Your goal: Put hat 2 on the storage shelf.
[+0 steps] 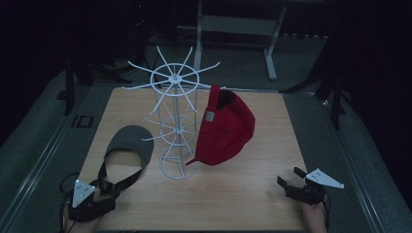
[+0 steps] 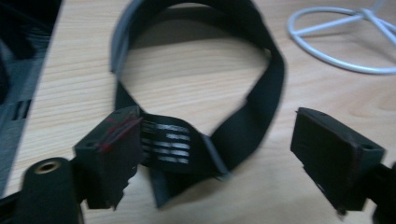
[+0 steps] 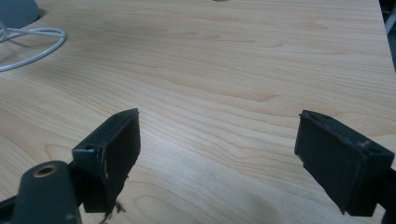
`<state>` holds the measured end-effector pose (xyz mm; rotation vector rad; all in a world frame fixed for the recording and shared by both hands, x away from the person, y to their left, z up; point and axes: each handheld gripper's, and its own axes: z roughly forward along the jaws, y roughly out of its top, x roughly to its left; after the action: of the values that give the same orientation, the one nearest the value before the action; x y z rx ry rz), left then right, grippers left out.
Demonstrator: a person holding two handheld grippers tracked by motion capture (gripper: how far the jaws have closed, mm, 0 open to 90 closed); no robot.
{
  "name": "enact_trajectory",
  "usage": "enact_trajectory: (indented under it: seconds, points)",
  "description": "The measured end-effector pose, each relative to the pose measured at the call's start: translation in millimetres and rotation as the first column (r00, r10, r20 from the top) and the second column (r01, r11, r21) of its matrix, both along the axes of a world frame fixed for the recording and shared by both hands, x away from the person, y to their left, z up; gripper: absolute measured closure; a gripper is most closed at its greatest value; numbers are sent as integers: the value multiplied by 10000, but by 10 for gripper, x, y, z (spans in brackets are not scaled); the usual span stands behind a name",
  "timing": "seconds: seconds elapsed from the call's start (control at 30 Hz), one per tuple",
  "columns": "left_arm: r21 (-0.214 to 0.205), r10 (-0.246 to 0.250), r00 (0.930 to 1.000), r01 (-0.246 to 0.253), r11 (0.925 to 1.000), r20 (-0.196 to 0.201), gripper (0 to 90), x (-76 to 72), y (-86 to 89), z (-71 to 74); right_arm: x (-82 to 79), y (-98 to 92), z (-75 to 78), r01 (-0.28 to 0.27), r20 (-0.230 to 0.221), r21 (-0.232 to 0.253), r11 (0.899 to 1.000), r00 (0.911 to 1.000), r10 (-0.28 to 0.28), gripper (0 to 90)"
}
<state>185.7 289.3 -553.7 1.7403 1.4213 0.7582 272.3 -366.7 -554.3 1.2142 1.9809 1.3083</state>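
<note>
At the near left corner of the table [image 1: 233, 194], our left gripper [image 1: 104, 195] sits with jaws spread apart, released, straddling the black strap [image 2: 261, 116] of the grey visor [image 1: 130, 141], which lies flat on the wood just left of the rack. Nothing is gripped yet; the left jaw looks about touching the strap's label end. Our guess: next step is pinching that strap, so we should centre the band between the pads, close on the doubled webbing near the label, then lift without dragging. Strap is woven, floppy, folded over itself; brim is stiff, curved, matte. In the middle stands the white wire rack [image 1: 177, 121], thin, round-based, with spoke arms. A red cap [image 1: 226, 128] hangs from an upper arm, soft fabric, domed. At the right, our right gripper [image 1: 291, 178] rests open over bare pale woodgrain, holding nothing.
</note>
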Motion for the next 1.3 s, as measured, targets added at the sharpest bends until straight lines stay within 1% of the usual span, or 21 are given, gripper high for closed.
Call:
enact_trajectory:
  seconds: [0.03,0.07,0.13,0.17,0.27,0.37,0.5,0.53,0.57,0.63,0.67,0.83,0.87,0.93,0.97,1.03,1.07,1.13,1.2,1.27,1.3]
  points:
    - [6,57,10000,-57,10000,-41,167,21,3,-4,1,-2,1,14,11,7,10000,10000,-14,143]
    - [-9,26,9998,-26,10000,-182,163,49,9,-11,0,-5,1,36,24,46,10000,10000,-36,143]
    - [-3,13,9978,-13,10000,-667,138,118,5,-42,1,-14,-2,72,30,130,9999,10000,-72,143]
    - [-76,-6,9967,0,10000,-809,129,146,1,-64,-1,-20,-1,148,62,154,9998,9999,-149,143]
    - [17,-51,9922,53,10000,-1249,129,212,-27,-119,-4,-35,-1,292,83,267,9992,9995,-294,143]
    - [86,-149,9899,163,9998,-1409,135,249,-56,-139,-3,-32,-7,320,79,208,9993,9995,-322,143]
    - [292,-254,9861,306,9991,-1644,160,307,-100,-147,2,-20,-9,360,7,92,9993,9994,-360,143]
    - [297,-255,9862,308,9991,-1637,182,313,-105,-149,1,-23,-9,378,23,110,9992,9993,-378,143]
    - [270,-197,9846,248,9993,-1737,209,325,-107,-151,-1,-28,-9,397,44,171,9991,9992,-398,143]
    - [299,-215,9847,271,9992,-1729,220,329,-108,-152,-4,-35,-9,405,35,248,9989,9992,-406,143]
    - [375,-193,9854,260,9990,-1690,271,326,-115,-154,-3,-39,-9,414,12,271,9988,9991,-414,143]
    - [436,-214,9881,284,9986,-1522,410,298,-126,-153,2,-30,-9,365,-21,190,9992,9993,-365,144]
    - [491,-261,9887,336,9982,-1477,467,288,-128,-149,2,-29,-9,354,-14,164,9992,9994,-353,144]
    - [541,-182,9900,260,9982,-1399,590,273,-146,-147,2,-31,-10,349,-17,193,9992,9994,-349,144]
    - [605,-278,9893,368,9975,-1431,658,269,-154,-142,2,-33,-9,358,-27,228,9991,9994,-358,144]
    - [695,-236,9900,335,9970,-1389,762,269,-165,-140,4,-39,-10,343,-26,253,9991,9994,-343,144]
    - [743,-333,9897,439,9963,-1390,791,269,-166,-139,4,-41,-10,342,-18,255,9991,9994,-341,144]
    - [795,-379,9899,491,9956,-1366,813,266,-152,-135,3,-40,-10,324,-29,264,9991,9995,-324,144]
    - [636,-580,9905,663,9958,-1248,822,260,-135,-123,3,-41,-10,335,-52,290,9990,9994,-333,144]
    - [598,-809,9911,875,9944,-1057,826,251,-122,-104,3,-45,-10,340,-73,347,9988,9994,-338,144]
    - [555,-996,9902,1053,9929,-977,826,245,-108,-93,4,-47,-10,336,-86,375,9987,9994,-333,145]
